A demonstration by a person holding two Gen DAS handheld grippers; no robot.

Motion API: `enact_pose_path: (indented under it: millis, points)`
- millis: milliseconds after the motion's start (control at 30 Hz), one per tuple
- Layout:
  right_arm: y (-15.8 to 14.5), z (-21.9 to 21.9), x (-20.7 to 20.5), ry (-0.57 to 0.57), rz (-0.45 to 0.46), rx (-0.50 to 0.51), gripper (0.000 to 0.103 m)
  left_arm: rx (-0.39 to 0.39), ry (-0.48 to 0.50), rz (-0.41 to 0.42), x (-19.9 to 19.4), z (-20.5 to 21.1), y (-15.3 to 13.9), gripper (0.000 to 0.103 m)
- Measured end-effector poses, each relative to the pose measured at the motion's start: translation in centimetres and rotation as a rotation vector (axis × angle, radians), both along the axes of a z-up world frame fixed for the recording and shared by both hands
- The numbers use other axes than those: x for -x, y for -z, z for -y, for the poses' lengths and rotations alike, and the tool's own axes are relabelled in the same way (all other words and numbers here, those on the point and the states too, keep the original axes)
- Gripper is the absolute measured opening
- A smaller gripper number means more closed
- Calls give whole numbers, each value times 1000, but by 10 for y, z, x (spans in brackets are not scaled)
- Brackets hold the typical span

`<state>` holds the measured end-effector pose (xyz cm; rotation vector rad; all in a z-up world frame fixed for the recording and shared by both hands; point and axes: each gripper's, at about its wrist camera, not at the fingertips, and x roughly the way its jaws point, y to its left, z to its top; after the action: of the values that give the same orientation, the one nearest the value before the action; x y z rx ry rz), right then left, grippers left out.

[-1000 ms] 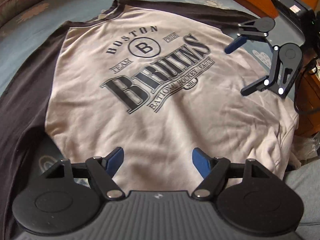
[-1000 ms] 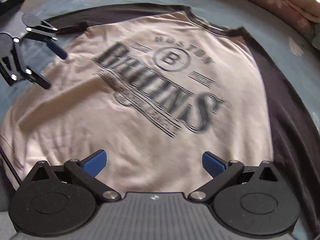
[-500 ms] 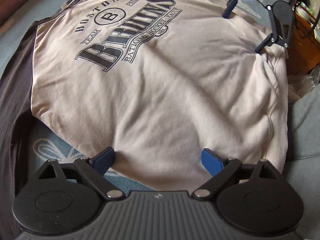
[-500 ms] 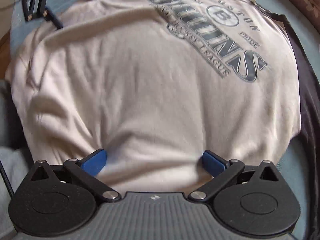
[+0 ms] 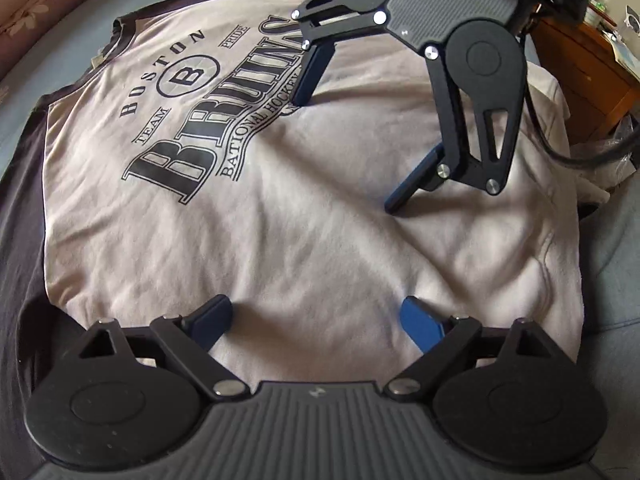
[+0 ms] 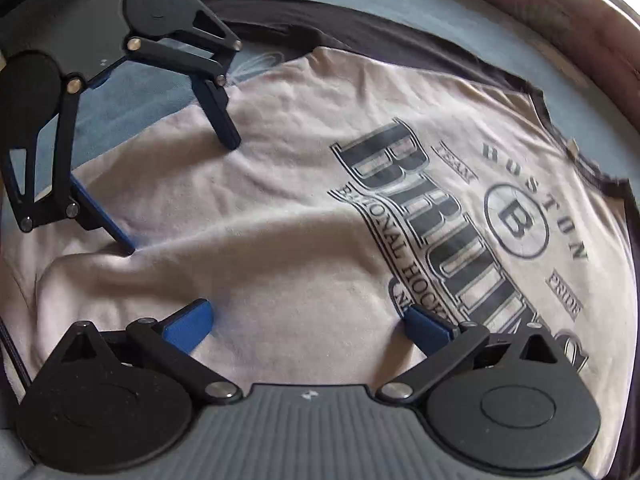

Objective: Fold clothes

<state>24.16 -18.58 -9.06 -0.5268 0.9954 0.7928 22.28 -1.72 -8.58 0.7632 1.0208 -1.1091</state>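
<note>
A pale grey Boston Bruins shirt [image 5: 288,216] with black sleeves lies flat, print up, on a blue bedspread. My left gripper [image 5: 318,316] stands open over its lower part, blue fingertips [image 5: 416,320] wide apart and resting on or just above the cloth. The right gripper [image 5: 347,152] is open too, and points down onto the shirt just below the print, tips touching the fabric. In the right wrist view the right gripper [image 6: 308,316] straddles plain cloth of the shirt [image 6: 320,220] beside the print, and the left gripper [image 6: 179,196] stands at the shirt's edge. Nothing is pinched.
The blue floral bedspread [image 6: 160,92] shows beside the shirt. A pink flowered cushion [image 5: 40,4] lies beyond the collar. Wooden furniture [image 5: 580,72] and a black cable [image 5: 580,156] are off the bed's right side.
The right gripper swung in close to the left one and came down onto the cloth below the print. Both views rolled. The left jaws widened a little early in the second.
</note>
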Motion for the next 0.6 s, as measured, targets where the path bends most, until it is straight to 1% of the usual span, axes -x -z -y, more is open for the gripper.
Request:
enact_pose_path:
  millis: [67,233,600]
  points:
    - [1,2,-3,18,-25,1,103,-5,-2,-4,1,-4,0,93]
    - [2,-1,-6,4,-36,27,103,-16,6,-11,1,-12,0,94]
    - [0,0,-3,6,-37,32,103,-20,37,-20,2,-16,1,97]
